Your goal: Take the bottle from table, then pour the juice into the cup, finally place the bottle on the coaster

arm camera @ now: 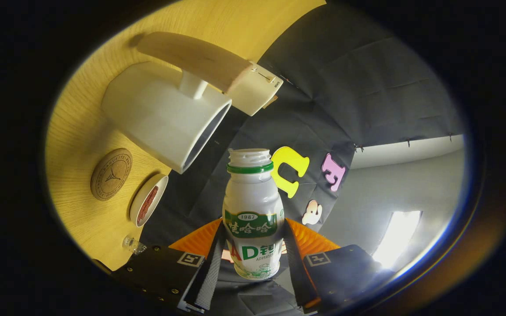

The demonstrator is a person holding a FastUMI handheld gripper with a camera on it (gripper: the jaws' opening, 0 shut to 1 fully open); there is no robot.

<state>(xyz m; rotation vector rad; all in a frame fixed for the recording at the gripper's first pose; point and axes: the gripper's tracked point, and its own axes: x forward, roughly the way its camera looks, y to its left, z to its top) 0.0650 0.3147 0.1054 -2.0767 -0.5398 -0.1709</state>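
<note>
My gripper [253, 252] is shut on a small white bottle [253, 206] with a green label and a green neck ring. Both fingers press on its lower body. The bottle's mouth [249, 155] is uncapped and points forward, away from the fingers. The view is rolled, so the wooden table [81, 131] stands up on the left, which puts the bottle lying roughly level. A large white cup [160, 114] stands on the table with its open rim [205, 136] just left of and beyond the bottle's mouth. A round wooden coaster [111, 174] lies on the table near the cup's base.
A small white dish [148, 205] with something red in it sits beside the coaster. A small clear object [133, 244] lies near my left finger. Beyond the cup are a pale wooden slab [196, 57] and a white box [256, 90].
</note>
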